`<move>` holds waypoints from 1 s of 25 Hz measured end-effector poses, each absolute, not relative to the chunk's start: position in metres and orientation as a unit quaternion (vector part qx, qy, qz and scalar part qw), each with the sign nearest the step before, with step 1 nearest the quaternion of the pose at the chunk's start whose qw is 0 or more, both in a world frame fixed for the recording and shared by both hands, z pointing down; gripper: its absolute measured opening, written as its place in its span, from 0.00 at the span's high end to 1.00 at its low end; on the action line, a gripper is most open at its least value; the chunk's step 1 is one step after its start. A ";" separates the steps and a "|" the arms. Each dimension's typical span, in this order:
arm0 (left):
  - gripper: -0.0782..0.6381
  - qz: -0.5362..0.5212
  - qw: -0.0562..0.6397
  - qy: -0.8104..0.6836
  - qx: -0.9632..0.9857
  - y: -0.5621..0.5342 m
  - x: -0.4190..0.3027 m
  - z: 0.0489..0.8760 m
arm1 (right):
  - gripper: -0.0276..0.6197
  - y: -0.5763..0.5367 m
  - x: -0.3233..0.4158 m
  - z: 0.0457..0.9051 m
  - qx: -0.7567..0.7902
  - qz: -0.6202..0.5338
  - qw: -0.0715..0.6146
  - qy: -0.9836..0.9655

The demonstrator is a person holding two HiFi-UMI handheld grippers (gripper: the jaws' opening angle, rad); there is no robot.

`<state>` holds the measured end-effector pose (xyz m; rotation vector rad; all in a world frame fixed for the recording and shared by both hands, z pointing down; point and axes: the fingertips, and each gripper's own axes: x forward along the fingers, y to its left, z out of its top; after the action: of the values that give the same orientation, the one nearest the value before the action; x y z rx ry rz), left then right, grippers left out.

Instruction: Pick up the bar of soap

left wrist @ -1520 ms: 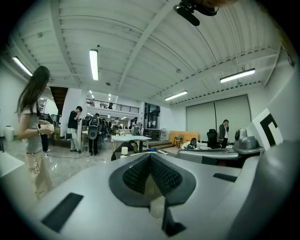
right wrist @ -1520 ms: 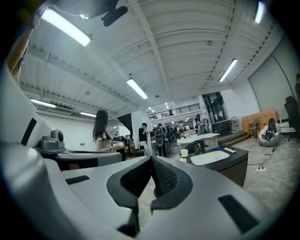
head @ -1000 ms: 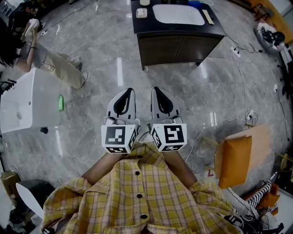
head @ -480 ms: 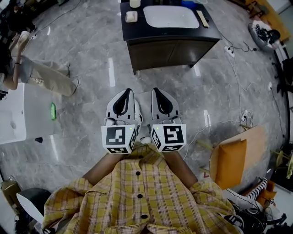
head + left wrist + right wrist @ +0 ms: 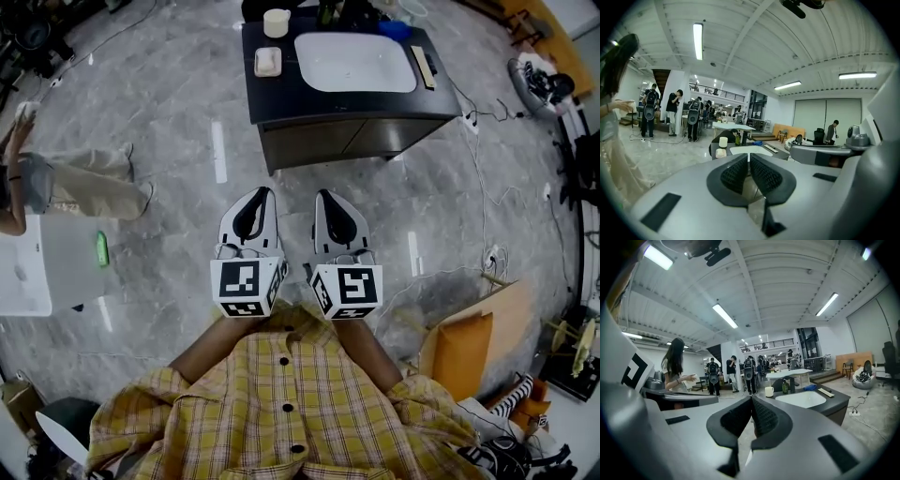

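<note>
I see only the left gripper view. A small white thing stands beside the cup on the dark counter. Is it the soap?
Observer: It seems so. The head view shows a pale bar of soap lying in a dish, left of the basin.
Operator: Is the right gripper open?
Observer: No. In the right gripper view its jaws are together, with nothing between.
Operator: Are we at the counter?
Observer: Not yet. From above, bare floor lies between the left gripper and the cabinet.

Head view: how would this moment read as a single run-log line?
left gripper: shut, empty | right gripper: shut, empty | bar of soap: on dark counter, left of basin, not yet reached
</note>
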<state>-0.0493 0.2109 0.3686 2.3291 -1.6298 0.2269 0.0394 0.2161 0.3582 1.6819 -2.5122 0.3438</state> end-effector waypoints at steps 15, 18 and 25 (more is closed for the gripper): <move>0.87 0.052 0.186 -0.556 0.808 0.066 -0.086 0.365 | 0.93 0.078 0.011 0.343 0.577 0.102 0.087 -0.806; 0.87 0.054 0.187 -0.560 0.805 0.047 -0.089 0.369 | 0.93 0.060 0.008 0.348 0.575 0.105 0.085 -0.807; 0.87 0.068 0.174 -0.560 0.807 -0.001 -0.069 0.379 | 0.93 0.012 0.019 0.363 0.562 0.114 0.069 -0.816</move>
<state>-0.0692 -0.0009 0.3787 2.2875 -1.5875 0.1928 0.0193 0.0117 0.3629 1.6919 -2.4565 0.3438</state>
